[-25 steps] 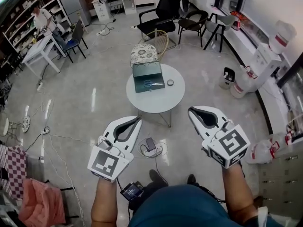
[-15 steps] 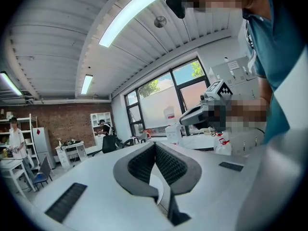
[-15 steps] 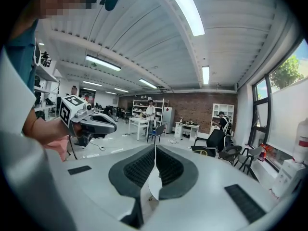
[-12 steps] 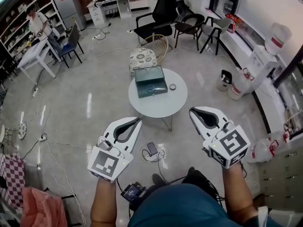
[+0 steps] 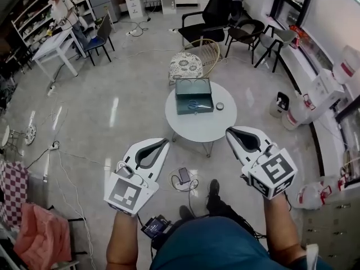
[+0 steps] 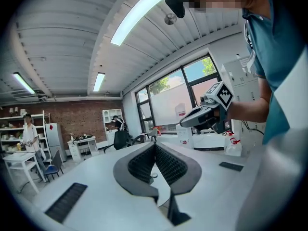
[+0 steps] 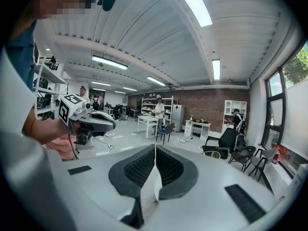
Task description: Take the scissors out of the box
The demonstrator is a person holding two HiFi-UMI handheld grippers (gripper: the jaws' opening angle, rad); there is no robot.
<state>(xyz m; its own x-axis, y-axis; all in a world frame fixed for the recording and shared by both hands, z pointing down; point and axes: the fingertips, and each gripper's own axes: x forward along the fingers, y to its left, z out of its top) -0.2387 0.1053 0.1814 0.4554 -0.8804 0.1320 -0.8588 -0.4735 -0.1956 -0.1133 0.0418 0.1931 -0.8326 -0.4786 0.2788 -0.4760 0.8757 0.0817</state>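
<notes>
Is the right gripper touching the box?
Apart. The head view shows the right gripper held well short of the box, with a plain gap between them.

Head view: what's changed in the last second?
The person took a step: one shoe is now forward, and the table with the box shifted right and lower in view. Left gripper and right gripper stayed shut and empty; the scissors still lie in the box.

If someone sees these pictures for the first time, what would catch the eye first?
First come the white left gripper and right gripper, both shut and empty, held out low in the head view. Beyond them, in the middle of the room, a round white table bears an open teal box with the scissors lying inside.
</notes>
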